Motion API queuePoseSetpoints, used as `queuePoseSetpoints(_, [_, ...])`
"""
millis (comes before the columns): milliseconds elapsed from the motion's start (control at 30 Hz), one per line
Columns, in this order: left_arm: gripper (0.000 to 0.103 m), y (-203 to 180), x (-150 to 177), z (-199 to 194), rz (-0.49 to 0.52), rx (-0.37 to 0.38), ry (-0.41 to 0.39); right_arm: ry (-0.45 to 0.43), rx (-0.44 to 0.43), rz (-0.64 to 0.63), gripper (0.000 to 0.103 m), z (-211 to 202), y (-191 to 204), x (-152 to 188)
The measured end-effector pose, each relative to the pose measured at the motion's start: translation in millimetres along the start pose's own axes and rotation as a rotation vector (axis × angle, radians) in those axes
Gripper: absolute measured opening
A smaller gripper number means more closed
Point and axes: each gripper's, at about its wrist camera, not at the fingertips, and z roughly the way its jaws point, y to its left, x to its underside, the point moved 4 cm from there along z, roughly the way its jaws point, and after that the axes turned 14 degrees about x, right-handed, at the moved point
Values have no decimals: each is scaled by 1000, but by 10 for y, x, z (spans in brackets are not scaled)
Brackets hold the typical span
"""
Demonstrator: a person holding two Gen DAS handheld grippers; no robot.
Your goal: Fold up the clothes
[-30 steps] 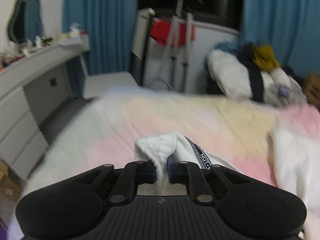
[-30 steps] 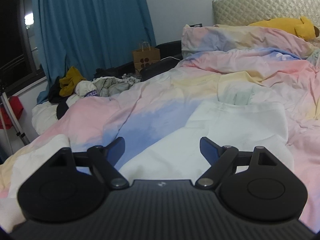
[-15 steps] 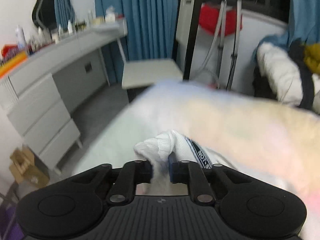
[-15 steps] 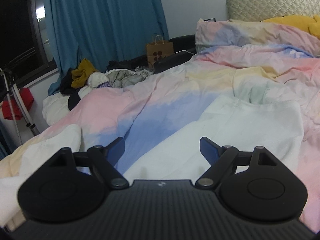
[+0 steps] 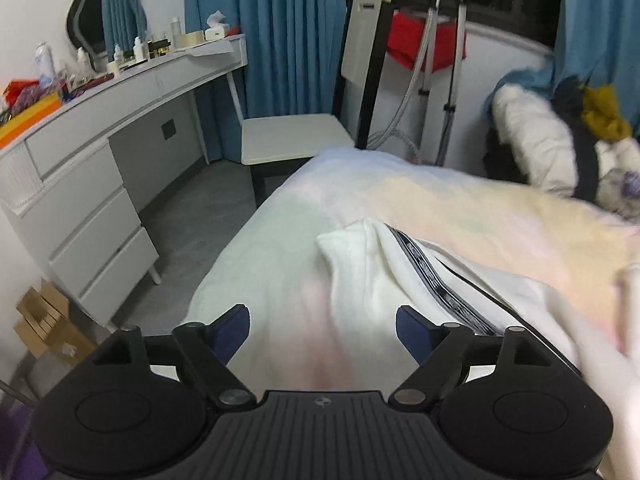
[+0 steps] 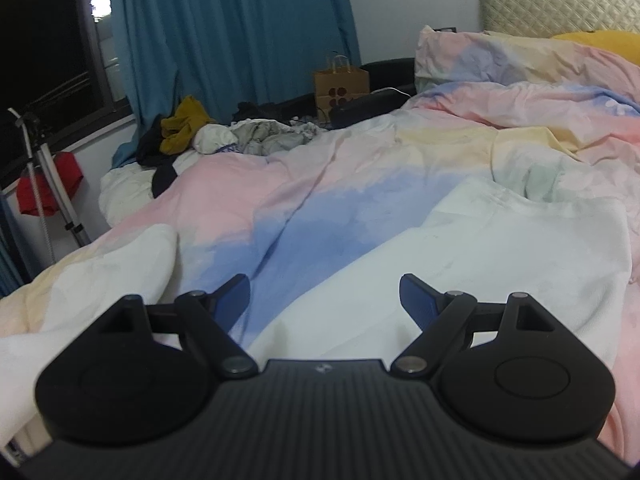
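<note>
The left gripper (image 5: 323, 330) has just been opening — its jaws now stand wide, with nothing pinched. The white garment (image 5: 372, 264) lies on the bed (image 5: 280, 240), its bunched cuff just ahead of the jaws and a black-banded fold running past the right finger. The right gripper (image 6: 325, 300) also stands wide and grips nothing — it hangs over the bed with the garment's broad white panel (image 6: 500, 248) spread under and beyond its right finger, blue duvet showing by the left one.
</note>
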Motion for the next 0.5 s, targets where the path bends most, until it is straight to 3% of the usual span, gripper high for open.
queuePoseSetpoints(233, [86, -37, 790, -1073, -177, 234, 13, -20, -39, -16, 84, -202, -44, -94])
queuePoseSetpoints(367, [86, -121, 1273, -1400, -299, 367, 62, -29, -39, -41, 84, -263, -48, -105])
queuePoseSetpoints(500, [86, -222, 1600, -1483, -363, 422, 129, -18, -43, -60, 84, -329, -44, -115])
